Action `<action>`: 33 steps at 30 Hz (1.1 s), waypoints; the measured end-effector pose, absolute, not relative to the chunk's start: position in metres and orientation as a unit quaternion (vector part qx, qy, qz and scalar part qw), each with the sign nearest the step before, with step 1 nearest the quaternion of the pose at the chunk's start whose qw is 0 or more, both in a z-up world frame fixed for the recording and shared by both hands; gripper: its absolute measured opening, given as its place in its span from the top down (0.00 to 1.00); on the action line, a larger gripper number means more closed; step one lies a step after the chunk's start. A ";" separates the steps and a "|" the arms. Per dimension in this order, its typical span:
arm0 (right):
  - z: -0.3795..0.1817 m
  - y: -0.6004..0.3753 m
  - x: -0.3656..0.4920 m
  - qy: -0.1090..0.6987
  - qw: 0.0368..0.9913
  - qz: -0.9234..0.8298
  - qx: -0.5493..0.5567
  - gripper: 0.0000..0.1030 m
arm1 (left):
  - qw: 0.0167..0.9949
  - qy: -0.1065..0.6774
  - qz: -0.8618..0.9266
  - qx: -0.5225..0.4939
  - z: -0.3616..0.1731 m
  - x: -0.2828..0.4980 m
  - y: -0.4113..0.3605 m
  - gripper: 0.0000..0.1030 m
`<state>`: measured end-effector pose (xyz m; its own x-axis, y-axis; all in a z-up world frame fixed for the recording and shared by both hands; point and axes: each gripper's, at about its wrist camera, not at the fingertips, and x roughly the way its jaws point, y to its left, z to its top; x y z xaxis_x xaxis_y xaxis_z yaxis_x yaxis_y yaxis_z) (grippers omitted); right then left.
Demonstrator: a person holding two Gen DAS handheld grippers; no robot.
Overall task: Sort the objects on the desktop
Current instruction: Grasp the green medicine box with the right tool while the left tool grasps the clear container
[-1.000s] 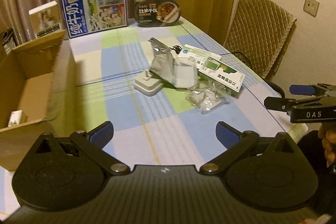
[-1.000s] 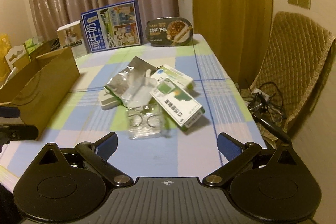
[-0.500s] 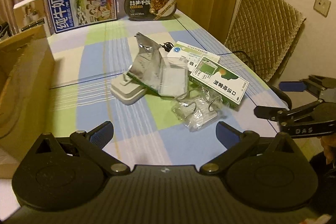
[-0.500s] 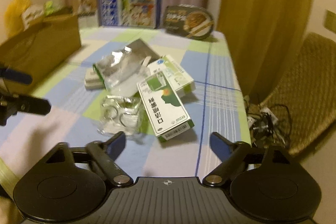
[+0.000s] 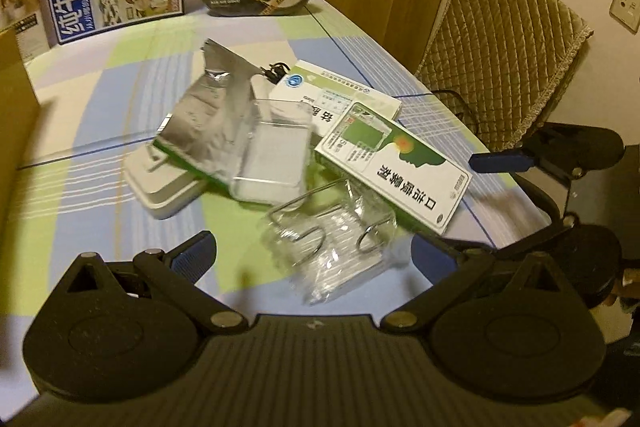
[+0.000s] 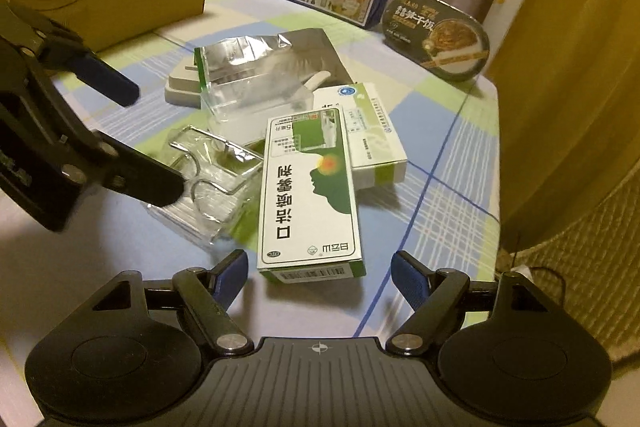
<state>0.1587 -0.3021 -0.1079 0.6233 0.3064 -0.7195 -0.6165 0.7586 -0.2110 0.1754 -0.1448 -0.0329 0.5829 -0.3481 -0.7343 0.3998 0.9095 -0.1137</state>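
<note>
Your right gripper (image 6: 316,273) has its jaws wide but narrower than a second ago, nothing pinched, and the green-and-white box (image 6: 310,187) sits dead ahead, its barcode end just past the tips and its long axis running straight away from you. That's the nearer hand for it. Your left gripper (image 5: 308,255) is wide open too, with the clear plastic pack (image 5: 340,247) between its tips. Both have dropped in closer to the pile than before.
</note>
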 end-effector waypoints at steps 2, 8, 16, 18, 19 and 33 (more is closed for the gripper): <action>-0.109 -0.302 0.162 0.342 0.872 0.268 -0.225 0.30 | 0.886 0.413 -0.210 0.025 -0.038 0.182 -0.151 0.01; -0.111 -0.304 0.165 0.346 0.872 0.270 -0.215 0.45 | 0.886 0.424 -0.187 0.019 -0.052 0.197 -0.166 0.01; -0.105 -0.308 0.162 0.373 0.875 0.253 -0.177 0.46 | 0.886 0.429 -0.175 0.019 -0.060 0.206 -0.173 0.17; -0.101 -0.312 0.161 0.386 0.878 0.243 -0.144 0.46 | 0.883 0.432 -0.182 0.023 -0.059 0.204 -0.170 0.20; -0.098 -0.313 0.160 0.395 0.879 0.237 -0.125 0.46 | 0.881 0.434 -0.186 0.027 -0.058 0.202 -0.167 0.21; -0.083 -0.301 0.107 0.456 0.872 0.175 0.011 0.47 | 0.871 0.420 -0.240 0.081 -0.054 0.110 -0.091 0.11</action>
